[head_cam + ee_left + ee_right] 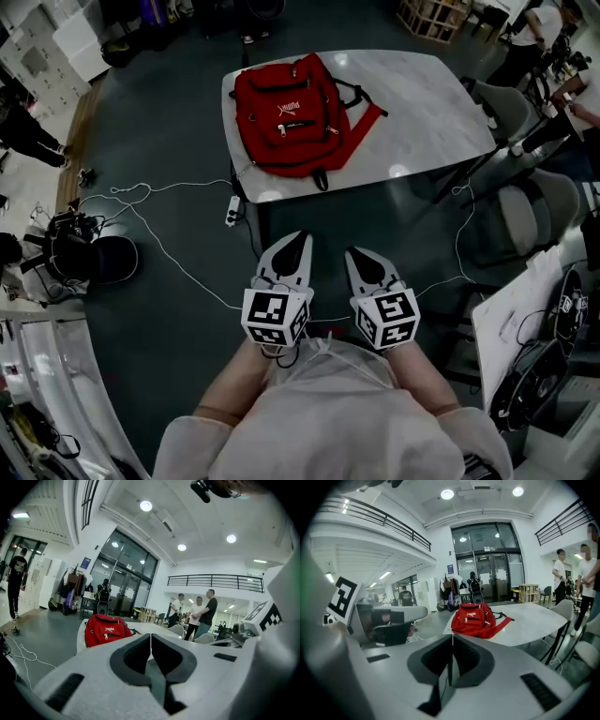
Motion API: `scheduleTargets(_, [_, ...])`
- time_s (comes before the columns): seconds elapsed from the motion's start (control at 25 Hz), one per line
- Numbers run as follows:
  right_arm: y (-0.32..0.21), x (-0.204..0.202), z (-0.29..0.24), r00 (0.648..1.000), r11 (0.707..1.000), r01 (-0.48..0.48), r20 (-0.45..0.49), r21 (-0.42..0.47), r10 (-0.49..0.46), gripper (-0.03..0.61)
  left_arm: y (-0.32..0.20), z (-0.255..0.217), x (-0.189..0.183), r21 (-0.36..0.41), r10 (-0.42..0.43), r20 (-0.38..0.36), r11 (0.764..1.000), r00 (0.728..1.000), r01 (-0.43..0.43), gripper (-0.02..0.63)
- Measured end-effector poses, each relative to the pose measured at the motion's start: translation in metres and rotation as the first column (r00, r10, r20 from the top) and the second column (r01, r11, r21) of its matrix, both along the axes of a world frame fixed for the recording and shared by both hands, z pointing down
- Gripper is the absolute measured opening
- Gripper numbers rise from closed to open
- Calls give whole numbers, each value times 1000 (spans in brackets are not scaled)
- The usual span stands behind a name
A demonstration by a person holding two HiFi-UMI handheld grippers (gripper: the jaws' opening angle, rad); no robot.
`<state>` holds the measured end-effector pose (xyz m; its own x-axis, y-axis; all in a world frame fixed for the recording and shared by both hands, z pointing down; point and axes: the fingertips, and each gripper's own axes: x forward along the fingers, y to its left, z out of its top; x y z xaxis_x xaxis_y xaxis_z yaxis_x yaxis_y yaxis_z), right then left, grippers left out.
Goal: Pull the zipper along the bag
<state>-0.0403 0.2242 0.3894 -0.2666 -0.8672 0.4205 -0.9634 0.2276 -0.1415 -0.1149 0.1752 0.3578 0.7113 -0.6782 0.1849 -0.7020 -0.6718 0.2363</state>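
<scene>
Two clenched, empty, left hand-held gripper (302, 236), right hand-held gripper (355, 252), red bag (286, 112) lying on white table (422, 103)

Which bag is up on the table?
The red backpack, lying on the white table. The black bag sits down on the floor instead.

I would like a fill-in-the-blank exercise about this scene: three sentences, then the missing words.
1. The bag is ____ in colour.
2. The bag lies ____ the table.
3. The left gripper and the right gripper are both ____, with nothing between their jaws.

Missing words: red; on; shut.
</scene>
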Motion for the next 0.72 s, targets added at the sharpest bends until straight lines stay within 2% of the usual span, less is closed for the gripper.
scheduleTargets(0.24, [-58,11,0,1000,1000,-9,-3,-15,9,28,-53,3,4,-31,0,13,1000,1000,1,20])
scheduleTargets(0.44, [-109,24,11,1000,1000,18,10,-13,-18,28,-94,11,13,-17,-11,34,1000,999,11,20])
scheduleTargets(0.72, [-197,60,18,993,993,116,16,-13,-116,28,-174,19,41,-12,-112,56,994,992,113,21])
